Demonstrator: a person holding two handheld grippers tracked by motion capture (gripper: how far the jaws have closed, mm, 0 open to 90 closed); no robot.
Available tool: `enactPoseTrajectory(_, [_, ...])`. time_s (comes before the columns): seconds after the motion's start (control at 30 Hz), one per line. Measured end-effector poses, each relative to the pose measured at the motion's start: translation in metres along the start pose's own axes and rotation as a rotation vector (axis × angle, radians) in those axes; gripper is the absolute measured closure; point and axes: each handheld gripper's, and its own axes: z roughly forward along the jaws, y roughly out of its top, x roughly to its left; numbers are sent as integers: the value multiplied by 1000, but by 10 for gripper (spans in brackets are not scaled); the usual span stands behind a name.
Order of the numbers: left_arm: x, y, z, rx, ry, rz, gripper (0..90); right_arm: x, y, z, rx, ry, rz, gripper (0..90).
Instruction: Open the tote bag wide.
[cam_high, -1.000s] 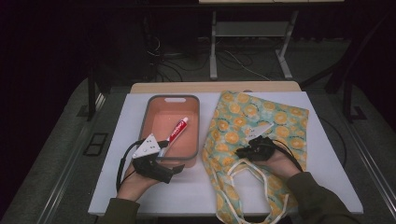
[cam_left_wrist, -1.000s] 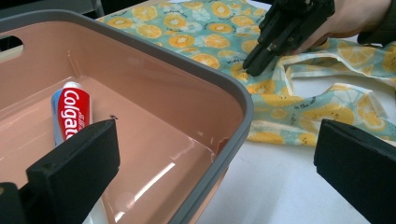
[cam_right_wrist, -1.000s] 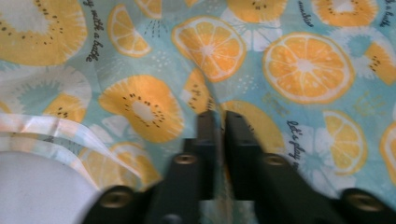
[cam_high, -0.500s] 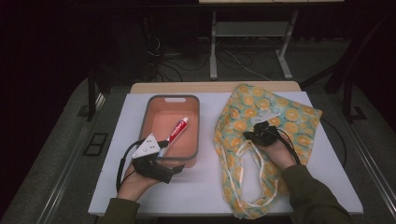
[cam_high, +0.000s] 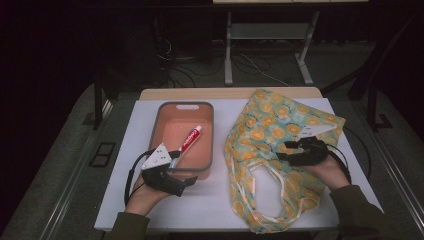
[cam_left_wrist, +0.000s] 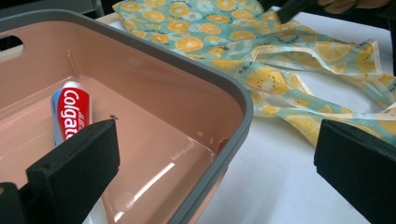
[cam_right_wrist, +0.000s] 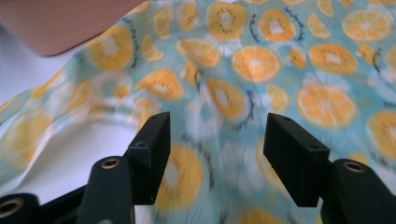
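- I take the pink plastic tub with the grey rim (cam_high: 207, 131) as my landmark; it stands on the white surface (cam_high: 210, 200), left of centre in the high view.
- The thing in hand is a teal cloth tote bag printed with orange and kiwi slices (cam_high: 272, 125). It lies flat and rumpled on the surface just to the right of the tub, its top corner reaching the far edge of the surface and its pale-edged handles (cam_high: 272, 172) looping toward my side.
- In the right gripper view the print is sharp at the far end and blurred close to the claw, with a fold of the cloth running between the slices.
- My right claw (cam_high: 284, 152) sits over the bag's right half, well to the right of the tub, pointing toward it. Its jaws have just been opening and now stand apart above the cloth with nothing pinched between them: released.
- My left claw (cam_high: 181, 161) rests at the tub's near corner, its jaws spread wide, one over the tub's inside and one outside the rim, gripping nothing.
- Inside the tub lies a red and white Colgate toothpaste tube (cam_high: 189, 139), slanted along the floor near the middle.
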Motion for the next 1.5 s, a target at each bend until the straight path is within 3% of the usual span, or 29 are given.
enactPoseTrajectory(0.13, [0, 0, 0, -1, 0, -1, 0, 5, -21, -21, 0, 19, 6, 384])
enactPoseTrajectory(0.27, [0, 0, 0, -1, 1, -1, 0, 14, -40, -31, 29, 47, -9, 360])
enactPoseTrajectory(0.47, [0, 0, 0, 3, 5, 2, 0, 30, -58, -30, 67, 107, -37, 334])
enactPoseTrajectory(0.6, [0, 0, 0, 2, 6, 2, 0, 33, -63, -17, 116, 113, -56, 343])
enactPoseTrajectory(0.7, [0, 0, 0, 3, 6, 3, 0, 32, -66, -8, 169, 88, -86, 462])
enactPoseTrajectory(0.8, [0, 0, 0, 3, 7, 3, 0, 29, -66, -7, 174, 66, -115, 723])
enactPoseTrajectory(0.87, [0, 0, 0, 3, 6, 3, 0, 30, -66, -8, 176, 71, -122, 839])
enactPoseTrajectory(0.97, [0, 0, 0, 2, 6, 3, 0, 34, -64, -11, 169, 94, -131, 891])
enactPoseTrajectory(1.13, [0, 0, 0, 3, 6, 3, 0, 53, -60, -11, 172, 168, -161, 891])
enactPoseTrajectory(1.27, [0, 0, 0, 3, 6, 3, 0, 63, -60, -7, 204, 193, -193, 883])
enactPoseTrajectory(1.3, [0, 0, 0, 4, 6, 3, 0, 64, -60, -7, 205, 195, -192, 856])
enactPoseTrajectory(1.37, [0, 0, 0, 3, 6, 4, 0, 63, -59, -8, 190, 182, -192, 721])
enactPoseTrajectory(1.43, [0, 0, 1, 3, 6, 4, 0, 61, -55, -12, 156, 160, -180, 610])
enactPoseTrajectory(1.5, [0, 0, 1, 4, 7, 4, 0, 61, -49, -19, 97, 170, -148, 508])
